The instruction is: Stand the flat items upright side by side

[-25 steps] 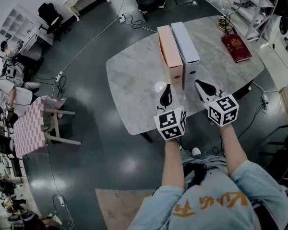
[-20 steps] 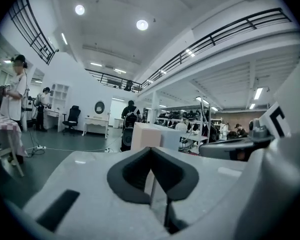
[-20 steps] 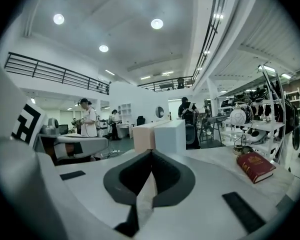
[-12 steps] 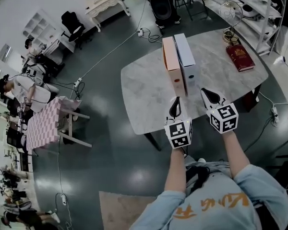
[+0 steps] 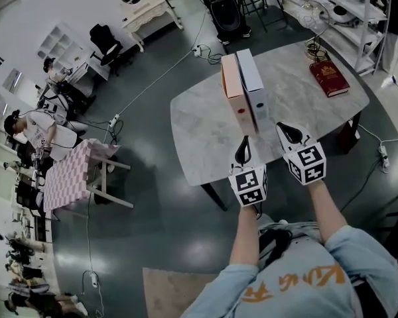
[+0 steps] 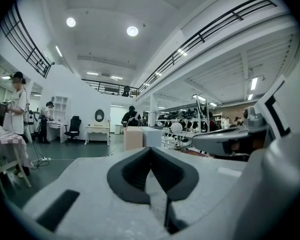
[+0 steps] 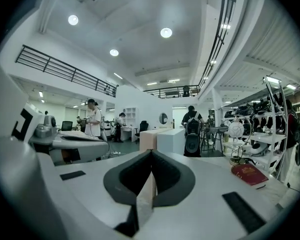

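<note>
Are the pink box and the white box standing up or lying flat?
Standing up. The pink box and white box both rise tall on narrow edges from the table, side by side.

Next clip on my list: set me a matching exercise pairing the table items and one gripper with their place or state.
Things:
1. peach upright cardboard box
2. white upright cardboard box
3. dark red hardcover book
4. left gripper

States:
A. lying flat at the grey marble table's right end
B. shut, holding nothing
C. standing, left one of the pair
D. standing, right one of the pair

Pairs: 1-C, 2-D, 3-A, 4-B
</note>
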### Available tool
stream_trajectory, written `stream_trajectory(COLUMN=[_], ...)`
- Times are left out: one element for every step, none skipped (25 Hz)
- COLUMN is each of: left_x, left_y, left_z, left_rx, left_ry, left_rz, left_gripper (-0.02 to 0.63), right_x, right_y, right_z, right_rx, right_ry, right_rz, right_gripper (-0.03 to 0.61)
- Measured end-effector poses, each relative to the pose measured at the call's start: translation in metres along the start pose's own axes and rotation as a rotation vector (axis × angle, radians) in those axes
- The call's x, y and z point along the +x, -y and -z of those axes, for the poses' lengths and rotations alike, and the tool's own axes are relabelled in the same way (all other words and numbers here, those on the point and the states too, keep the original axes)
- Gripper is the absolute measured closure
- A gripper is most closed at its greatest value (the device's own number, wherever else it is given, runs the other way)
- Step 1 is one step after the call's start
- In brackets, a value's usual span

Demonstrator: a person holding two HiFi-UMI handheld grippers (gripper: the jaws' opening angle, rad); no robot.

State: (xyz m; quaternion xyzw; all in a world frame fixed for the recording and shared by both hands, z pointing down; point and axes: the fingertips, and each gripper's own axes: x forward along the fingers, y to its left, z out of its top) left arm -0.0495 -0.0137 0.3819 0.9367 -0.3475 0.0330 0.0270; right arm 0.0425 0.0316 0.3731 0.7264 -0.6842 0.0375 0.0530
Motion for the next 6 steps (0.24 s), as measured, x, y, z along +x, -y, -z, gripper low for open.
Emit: stream_trajectory(left_x=[-0.0004, -0.0010, -0.0018, -0.0027, -0.0036, -0.0044], left_y=[0.0009, 0.0018, 0.0027, 0.0034, 0.0040, 0.0045], left_z=[0.0004, 0.0012, 0.0017, 0.0017, 0.0013, 0.0006], left_rx=[0.001, 0.001, 0.001, 0.002, 0.002, 0.002], left_ry=[0.000, -0.001, -0.002, -0.003, -0.002, -0.002], left_rz=[-0.001, -0.003, -0.003, -0.004, -0.005, -0.006], left_gripper=[0.601, 0.601, 0.601, 0.601, 0.601, 0.601], right_x=[-0.0009, -0.0021, -0.0035, -0.0049, -0.0063, -0.0077], right_y=[0.0000, 0.0000, 0.0001, 0.0004, 0.0010, 0.0015], right_z=[0.0014, 0.0025, 0.0029, 0.0026, 0.0019, 0.0009], right_rx=[-0.007, -0.009, -0.009, -0.009, -0.011, -0.012], right_ry=[-0.003, -0.005, -0.005, -0.003, -0.001, 0.001], right_rz=[0.000, -0.002, -0.003, -0.004, -0.003, -0.003], right_gripper=[0.578, 0.578, 0.578, 0.578, 0.578, 0.578])
